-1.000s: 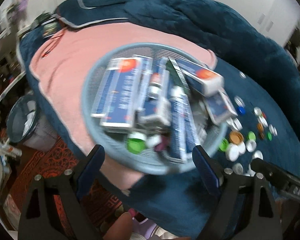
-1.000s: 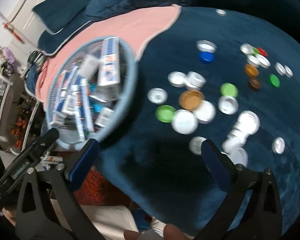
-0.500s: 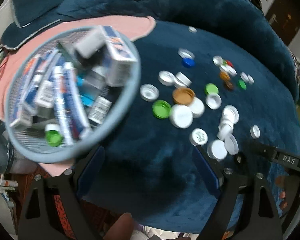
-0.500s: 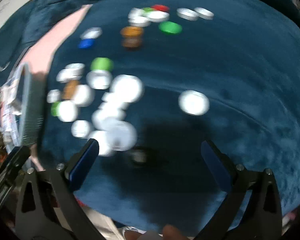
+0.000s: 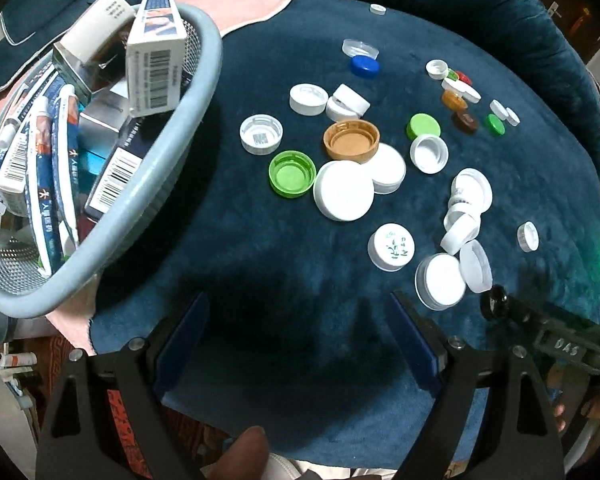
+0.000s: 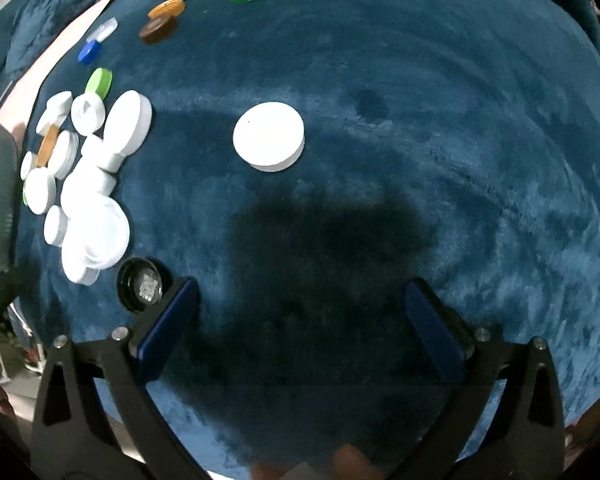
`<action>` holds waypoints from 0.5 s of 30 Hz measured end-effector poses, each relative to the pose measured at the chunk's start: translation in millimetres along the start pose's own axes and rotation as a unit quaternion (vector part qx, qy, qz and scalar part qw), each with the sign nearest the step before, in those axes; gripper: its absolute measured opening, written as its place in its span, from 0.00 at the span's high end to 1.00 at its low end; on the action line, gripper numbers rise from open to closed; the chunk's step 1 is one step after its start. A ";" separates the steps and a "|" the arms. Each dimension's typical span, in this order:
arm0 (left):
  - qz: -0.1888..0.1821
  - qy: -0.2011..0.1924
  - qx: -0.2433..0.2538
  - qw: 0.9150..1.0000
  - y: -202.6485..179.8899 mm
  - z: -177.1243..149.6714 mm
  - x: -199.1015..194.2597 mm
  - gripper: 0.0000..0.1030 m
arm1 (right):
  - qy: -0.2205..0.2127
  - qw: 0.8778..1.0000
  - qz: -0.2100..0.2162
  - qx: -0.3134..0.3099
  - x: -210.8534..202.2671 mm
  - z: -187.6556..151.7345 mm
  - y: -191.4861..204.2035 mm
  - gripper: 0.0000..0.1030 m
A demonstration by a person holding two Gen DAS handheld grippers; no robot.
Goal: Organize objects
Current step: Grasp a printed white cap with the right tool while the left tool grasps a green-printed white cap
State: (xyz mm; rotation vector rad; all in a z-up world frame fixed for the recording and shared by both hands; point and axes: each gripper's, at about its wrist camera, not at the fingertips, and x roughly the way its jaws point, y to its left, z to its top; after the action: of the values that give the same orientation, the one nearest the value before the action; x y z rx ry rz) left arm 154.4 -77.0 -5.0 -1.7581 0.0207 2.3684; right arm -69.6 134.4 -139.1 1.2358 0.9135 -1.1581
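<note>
Dark blue plush blanket (image 5: 292, 264) under everything. Left gripper (image 5: 296, 336) and right gripper (image 6: 300, 316) both spread wide, holding nothing. Ahead of the right one sits a lone white cap (image 6: 269, 136); the loose caps (image 5: 352, 168) lie beyond the left, basket (image 5: 112, 216) off left.

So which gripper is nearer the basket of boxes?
Left. The left gripper hovers just beside the basket; the right gripper is past the caps, basket at its view's edge.
</note>
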 end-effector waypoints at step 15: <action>-0.018 -0.003 0.000 1.000 9.6 0.7 6.8 0.12 | -0.103 0.994 -0.022 -0.039 -18.6 35.4 13.6 0.70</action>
State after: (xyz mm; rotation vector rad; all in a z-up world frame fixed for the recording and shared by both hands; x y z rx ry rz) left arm 150.3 -85.3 -12.3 -1.7356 -0.0108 2.3485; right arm -62.9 101.7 -113.2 1.0173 0.8255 -1.2483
